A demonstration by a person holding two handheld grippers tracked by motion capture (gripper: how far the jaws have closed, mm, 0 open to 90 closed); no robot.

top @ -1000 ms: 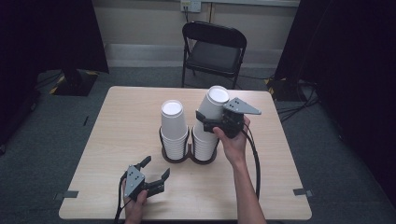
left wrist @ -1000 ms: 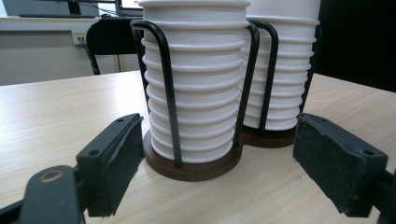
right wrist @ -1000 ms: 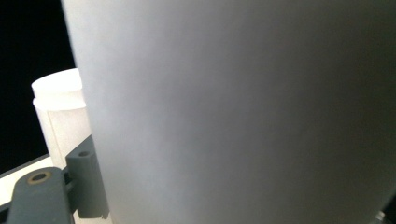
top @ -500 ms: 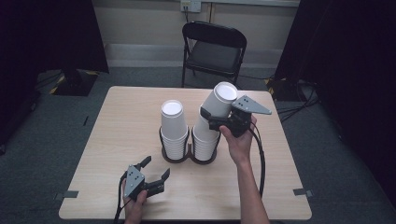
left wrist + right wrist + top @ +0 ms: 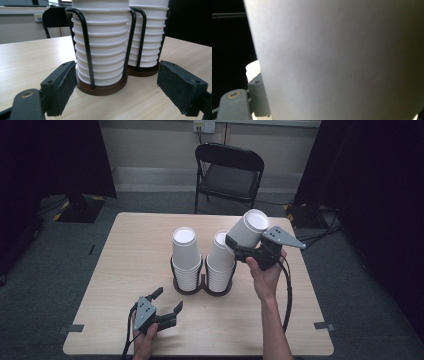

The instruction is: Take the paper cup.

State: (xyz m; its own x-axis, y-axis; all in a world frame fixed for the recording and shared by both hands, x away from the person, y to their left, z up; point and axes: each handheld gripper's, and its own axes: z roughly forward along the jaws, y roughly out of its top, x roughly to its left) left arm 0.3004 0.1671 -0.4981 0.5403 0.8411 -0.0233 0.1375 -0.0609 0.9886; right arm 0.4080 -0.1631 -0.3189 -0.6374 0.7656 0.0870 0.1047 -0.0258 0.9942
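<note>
I see the table [image 5: 130, 245] with a folding chair [image 5: 227, 175] behind its far edge. At mid-table a black wire holder [image 5: 189, 287] carries two stacks of white cups [image 5: 186, 257], side by side. My right gripper [image 5: 239, 246] is clamped on one paper cup [image 5: 248, 229], tilted above the right stack. My left gripper [image 5: 165, 310] rests near the front edge, jaws apart, facing the holder.

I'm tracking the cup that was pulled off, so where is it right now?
In the high view the paper cup is tilted in the right gripper, lifted above and right of the right-hand cup stack, toward the table's far right side.
</note>
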